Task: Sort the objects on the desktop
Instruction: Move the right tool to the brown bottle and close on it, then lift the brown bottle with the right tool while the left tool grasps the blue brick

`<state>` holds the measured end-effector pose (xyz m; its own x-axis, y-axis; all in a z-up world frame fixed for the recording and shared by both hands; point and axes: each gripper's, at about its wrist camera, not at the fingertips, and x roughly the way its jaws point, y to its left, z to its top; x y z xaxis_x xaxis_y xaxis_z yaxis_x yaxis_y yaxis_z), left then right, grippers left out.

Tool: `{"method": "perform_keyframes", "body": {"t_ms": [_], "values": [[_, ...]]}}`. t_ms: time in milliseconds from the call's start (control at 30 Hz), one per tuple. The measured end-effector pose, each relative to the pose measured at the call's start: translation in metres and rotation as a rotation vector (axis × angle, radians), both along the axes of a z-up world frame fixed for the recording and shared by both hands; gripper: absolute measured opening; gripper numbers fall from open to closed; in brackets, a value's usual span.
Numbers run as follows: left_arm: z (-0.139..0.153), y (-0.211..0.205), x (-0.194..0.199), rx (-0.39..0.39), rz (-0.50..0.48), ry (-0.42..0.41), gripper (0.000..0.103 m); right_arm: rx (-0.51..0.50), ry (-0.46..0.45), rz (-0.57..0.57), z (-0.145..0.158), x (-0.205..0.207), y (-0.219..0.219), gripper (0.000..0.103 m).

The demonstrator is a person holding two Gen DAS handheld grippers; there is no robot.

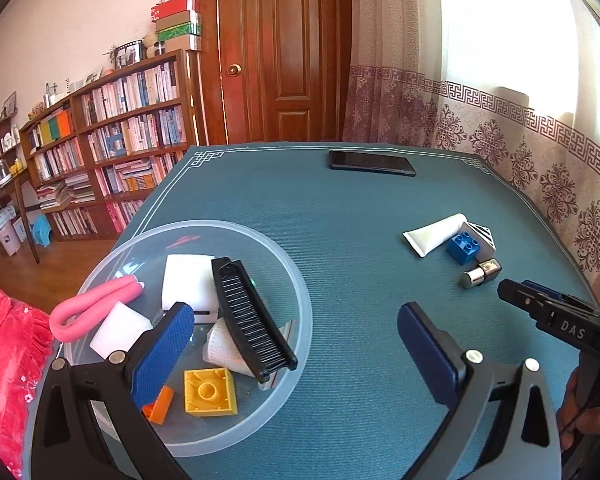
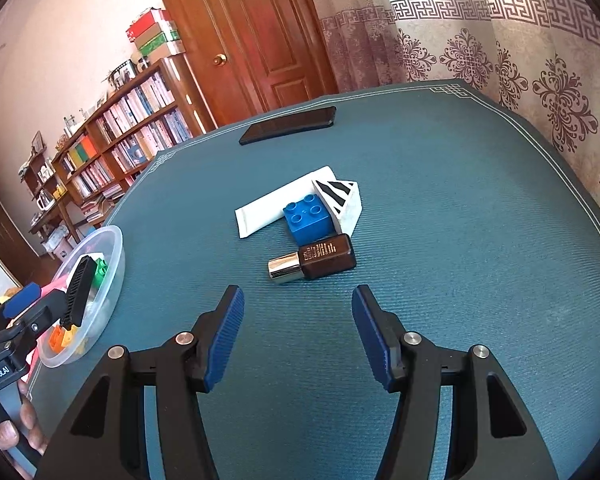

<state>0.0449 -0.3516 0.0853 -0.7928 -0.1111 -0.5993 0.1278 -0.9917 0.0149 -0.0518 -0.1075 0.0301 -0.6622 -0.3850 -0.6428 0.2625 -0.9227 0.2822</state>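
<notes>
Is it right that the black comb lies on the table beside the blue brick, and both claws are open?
Not quite. The black comb lies in the clear bowl, as the left wrist view shows. The blue brick is on the table. The left claw and right claw are both open.

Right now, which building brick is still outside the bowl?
The blue brick, on the mat beside the white tube; yellow brick and orange brick sit inside.

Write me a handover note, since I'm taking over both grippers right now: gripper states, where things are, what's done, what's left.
Left gripper: open, empty, at the clear bowl.
Right gripper: open, empty, facing the brown bottle.
Done: black comb, yellow brick, pink foam loop and white blocks are in the bowl.
Left on the mat: bottle, blue brick, white tube, striped white box; black phone at the far edge.
</notes>
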Motion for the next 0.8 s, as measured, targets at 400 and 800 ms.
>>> {"method": "perform_keyframes", "body": {"t_ms": [400,800], "values": [[-0.002,0.009,-0.011,0.027,-0.026,-0.017,0.102,0.179,-0.020,0.034,-0.012,-0.034,-0.013,0.071],[-0.006,0.014,-0.023,0.036,-0.034,-0.031,0.102,0.279,-0.033,0.062,-0.019,-0.052,-0.037,0.072]]}}
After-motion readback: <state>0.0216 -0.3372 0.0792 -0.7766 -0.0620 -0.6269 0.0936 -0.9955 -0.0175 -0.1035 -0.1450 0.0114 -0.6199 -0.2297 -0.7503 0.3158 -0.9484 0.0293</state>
